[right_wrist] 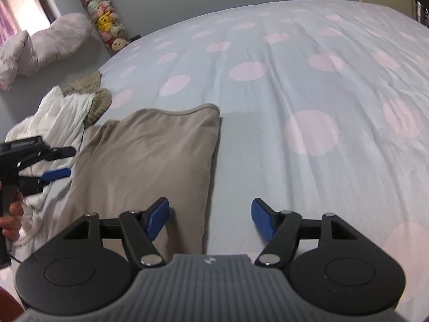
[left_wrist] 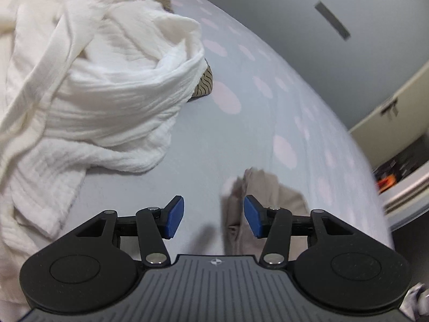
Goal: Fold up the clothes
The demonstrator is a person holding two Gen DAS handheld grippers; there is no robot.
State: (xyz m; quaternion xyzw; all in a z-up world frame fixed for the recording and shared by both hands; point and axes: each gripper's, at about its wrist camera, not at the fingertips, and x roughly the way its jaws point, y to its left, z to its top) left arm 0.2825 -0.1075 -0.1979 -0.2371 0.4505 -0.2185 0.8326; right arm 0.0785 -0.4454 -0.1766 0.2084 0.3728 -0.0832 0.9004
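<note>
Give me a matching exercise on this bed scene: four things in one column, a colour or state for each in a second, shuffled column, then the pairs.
Things:
1. folded garment
2. crumpled garment
3. bedspread
4. right hand-held gripper

Descriptions:
A. white, bunched in a heap
B. light blue with pink dots
C. jaws open, nothing between them
D. beige, lying flat

Pairs: 1-D, 2-A, 3-B, 4-C

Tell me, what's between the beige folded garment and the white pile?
Bare bedspread, seen from the left wrist, between the beige garment and white pile.
</note>
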